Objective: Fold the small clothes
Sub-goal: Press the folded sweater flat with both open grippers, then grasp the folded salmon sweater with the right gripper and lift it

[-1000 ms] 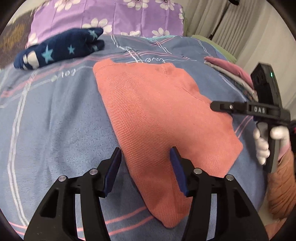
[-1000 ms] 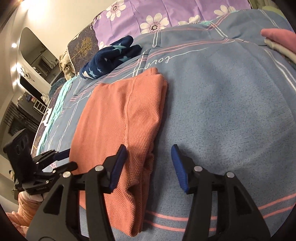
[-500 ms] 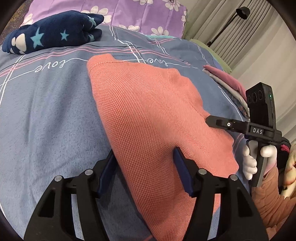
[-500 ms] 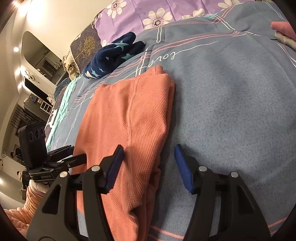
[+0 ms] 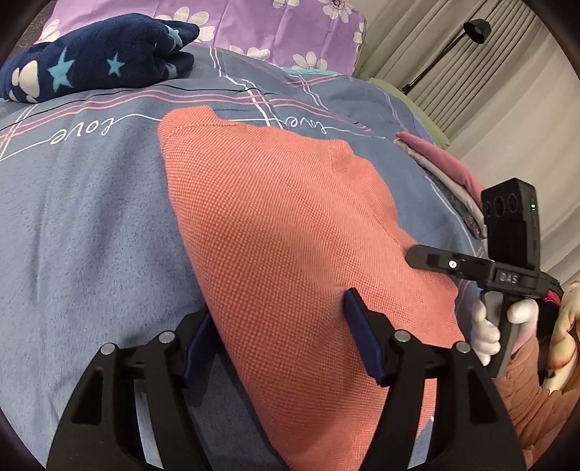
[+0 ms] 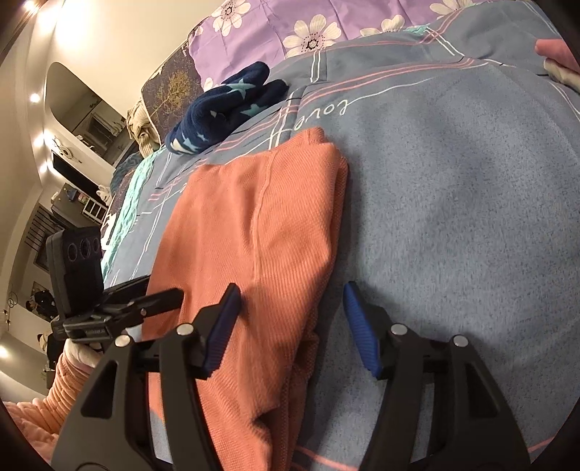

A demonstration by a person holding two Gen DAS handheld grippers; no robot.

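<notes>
One salmon waffle-knit garment (image 5: 290, 232) lies folded on the blue-grey bedspread (image 5: 83, 224). The left gripper (image 5: 279, 337) has just been opening; its fingers straddle the garment's near left edge, the left pad partly hidden behind the cloth, neither pad pinching it. The right gripper (image 6: 290, 326) has likewise been widening, its fingers spread over the garment's thick folded right edge (image 6: 326, 224), gripping nothing. Only the left view shows a floor lamp (image 5: 475, 32), curtains and a pink folded stack (image 5: 446, 166) beyond the fingers; only the right view shows a lit alcove (image 6: 72, 119). Both show one navy star-print fleece bundle (image 5: 98, 61) far ahead. The garment's near end is cut off below
</notes>
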